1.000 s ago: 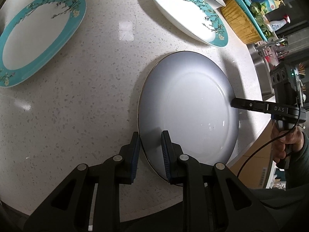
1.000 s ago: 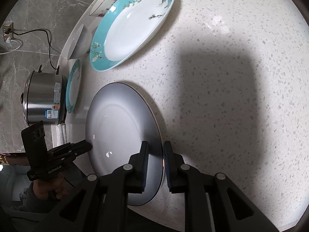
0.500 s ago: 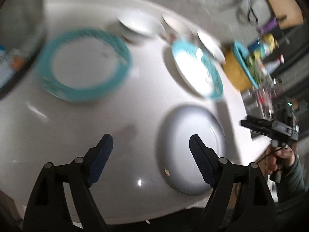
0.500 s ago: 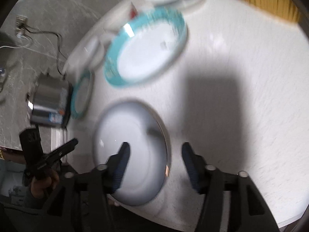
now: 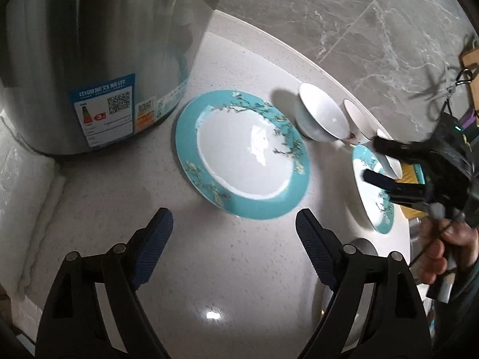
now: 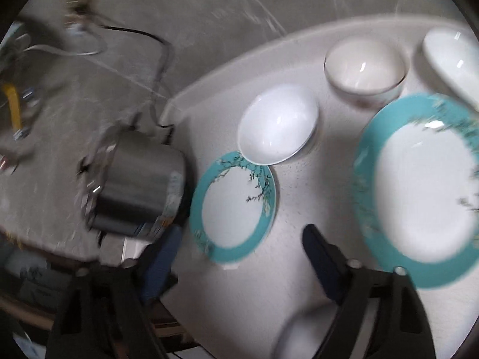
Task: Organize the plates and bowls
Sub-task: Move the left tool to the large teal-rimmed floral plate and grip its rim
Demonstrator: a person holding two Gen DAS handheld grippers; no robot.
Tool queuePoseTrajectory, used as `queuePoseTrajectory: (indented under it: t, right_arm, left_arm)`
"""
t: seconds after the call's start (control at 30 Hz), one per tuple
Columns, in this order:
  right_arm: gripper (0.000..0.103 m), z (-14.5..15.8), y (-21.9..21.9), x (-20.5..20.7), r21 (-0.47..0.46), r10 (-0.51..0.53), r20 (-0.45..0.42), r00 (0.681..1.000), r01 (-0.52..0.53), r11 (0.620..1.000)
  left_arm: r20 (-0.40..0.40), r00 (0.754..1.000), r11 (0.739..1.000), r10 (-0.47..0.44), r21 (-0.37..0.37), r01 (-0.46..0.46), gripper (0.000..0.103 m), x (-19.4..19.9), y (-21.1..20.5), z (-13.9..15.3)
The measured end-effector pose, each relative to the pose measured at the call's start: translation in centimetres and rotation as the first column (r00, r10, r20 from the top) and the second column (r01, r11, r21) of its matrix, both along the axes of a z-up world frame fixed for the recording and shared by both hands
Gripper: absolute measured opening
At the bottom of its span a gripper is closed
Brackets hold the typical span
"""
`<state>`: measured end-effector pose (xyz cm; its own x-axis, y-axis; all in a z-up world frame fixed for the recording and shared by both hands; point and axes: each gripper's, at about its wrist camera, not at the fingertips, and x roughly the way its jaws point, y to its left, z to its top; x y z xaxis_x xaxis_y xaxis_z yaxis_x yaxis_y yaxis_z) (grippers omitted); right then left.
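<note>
A: How far along would you say the sorting is?

B: Early, I'd judge. In the left wrist view the left gripper (image 5: 233,230) is spread wide and empty over the speckled white countertop (image 5: 98,209). Centre frame lies a round turquoise-rimmed plate with a blossom pattern (image 5: 242,155), flat and on its own. A second turquoise-rimmed plate (image 5: 372,194) sits at right, apart from it. Nothing is visibly stacked.

A: And the bowls?

B: A plain white bowl (image 5: 320,116) stands just beyond the central plate, with a white bowl bearing a red mark (image 5: 357,124) beside it. Pairing the plates and nesting the bowls looks to be what is left.

A: The other hand?

B: The right gripper (image 5: 369,161) hovers at right, fingers parted, pinching nothing.

A: What differs between the cameras?

B: The left view shows the big brushed-steel cooker (image 5: 98,45) close up at upper left, labels readable. The blurred right wrist view shows its black cord (image 6: 155,45) running to a wall socket, and a third white dish (image 6: 452,59) at upper right.
</note>
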<state>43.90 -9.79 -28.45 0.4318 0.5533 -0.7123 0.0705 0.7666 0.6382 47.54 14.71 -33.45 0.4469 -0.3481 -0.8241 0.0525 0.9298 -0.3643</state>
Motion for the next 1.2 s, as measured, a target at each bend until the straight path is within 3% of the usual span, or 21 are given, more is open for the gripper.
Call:
queuePoseTrajectory:
  t: [0.1,0.57,0.67,1.07,1.2]
  right_arm:
    - [0.069,-1.7,1.8,1.5,-0.034,0.033,-0.038,0.999,-0.034,0.999]
    - [0.069,-5.7,2.0,6.3,-0.056,0.114,-0.084,0.99,-0.119,0.991]
    - [0.069,-6.6,2.0,6.7,-0.038,0.129,-0.098,0.987,-0.133,0.99]
    - [0.068,-6.6,2.8,7.9,-0.006,0.179,-0.053,0.982,-0.18,0.984]
    - [0.063,-6.6,3.2,8.1,-0.014,0.2,-0.053,0.978,-0.201,0.98]
  left_arm:
    - [-0.015,1.0,1.0,0.013,-0.007,-0.013,0.084,0.9,0.3,-1.0]
    - [-0.113,0.989,0.996,0.091,-0.012,-0.093,0.082,5.1,-0.8,-4.6]
    - [-0.113,0.99,0.996,0.089,-0.011,-0.091,0.072,5.4,-1.0,-4.8]
    - [-0.108,0.982,0.988,0.154,0.004,-0.154,0.067,7.1,-1.0,-6.1]
    - [-0.11,0.979,0.985,0.17,0.001,-0.171,0.065,7.5,-1.1,-6.4]
